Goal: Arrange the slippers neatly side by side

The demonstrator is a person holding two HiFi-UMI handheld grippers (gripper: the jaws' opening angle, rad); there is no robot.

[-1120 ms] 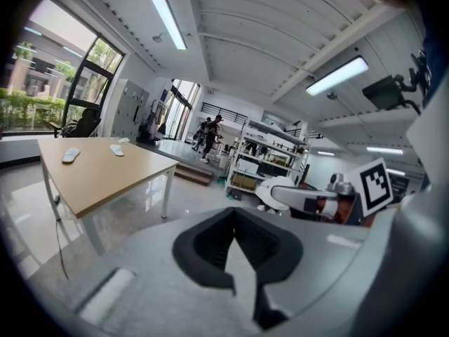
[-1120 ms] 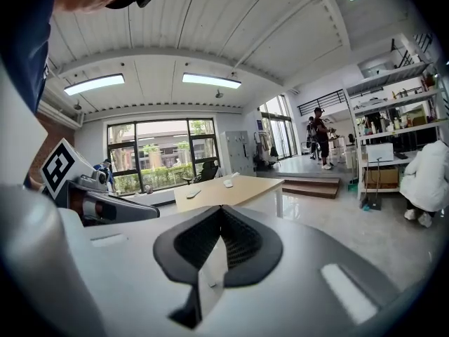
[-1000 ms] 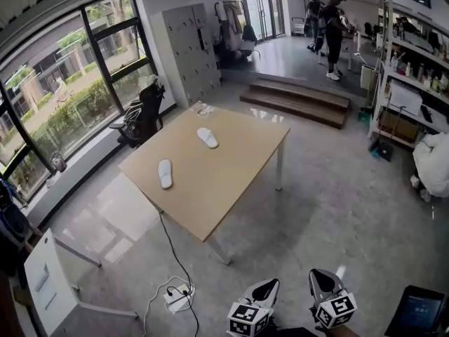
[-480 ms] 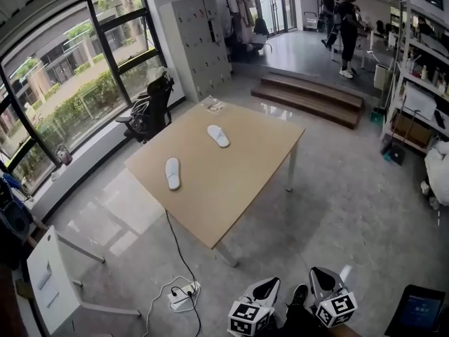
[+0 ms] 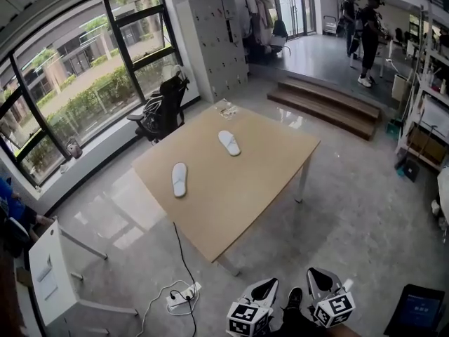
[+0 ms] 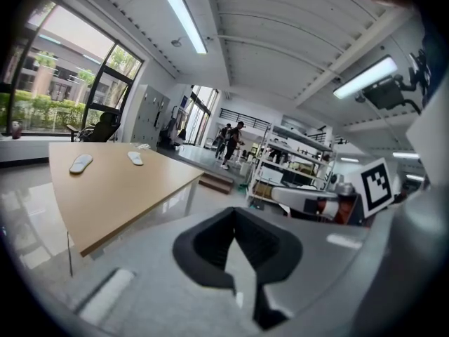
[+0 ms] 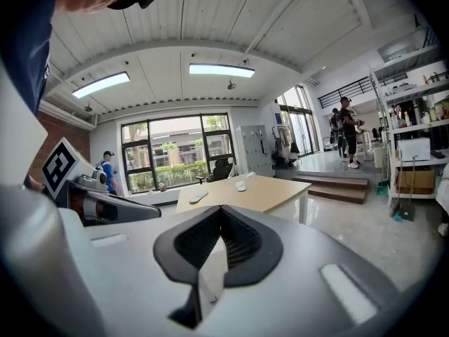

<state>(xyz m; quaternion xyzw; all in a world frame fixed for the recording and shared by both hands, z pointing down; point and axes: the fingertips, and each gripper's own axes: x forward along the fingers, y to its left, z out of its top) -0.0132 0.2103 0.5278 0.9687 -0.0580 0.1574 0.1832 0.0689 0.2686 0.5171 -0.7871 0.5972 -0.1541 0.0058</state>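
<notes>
Near slipper [image 5: 179, 180], far slipper [image 5: 229, 142]: seemingly unparallel

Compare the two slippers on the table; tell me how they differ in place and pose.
Place: the nearer slipper lies by the table's window-side edge; the farther slipper lies toward its far end. Pose: in the head view the nearer slipper runs almost straight up the picture, the farther slipper slants. Both are white, flat on the table, well apart.
</notes>
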